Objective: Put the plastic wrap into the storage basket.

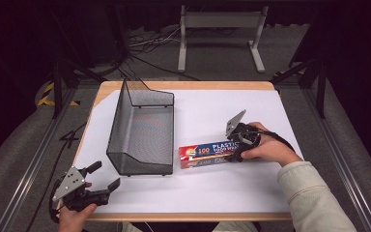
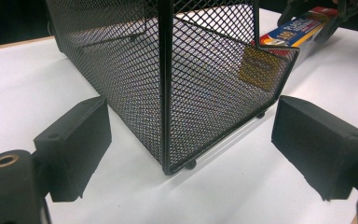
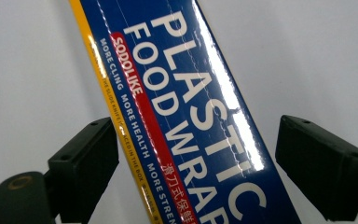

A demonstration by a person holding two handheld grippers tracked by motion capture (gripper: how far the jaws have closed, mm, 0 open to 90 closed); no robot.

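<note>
One white table [image 1: 232, 188]; grey floor [image 1: 24, 145], cables [image 1: 145, 46], dark surroundings.

A lab recording bay: black curtains, loose floor cables [image 1: 147, 46], aluminium rails [image 1: 26, 164] flanking a white-covered wooden table [image 1: 212, 191].

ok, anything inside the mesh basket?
Nothing shows inside the mesh basket: the high view and the left gripper view show bare mesh floor and walls. The plastic wrap box lies outside it on the table, between the right gripper's open jaws.
</note>
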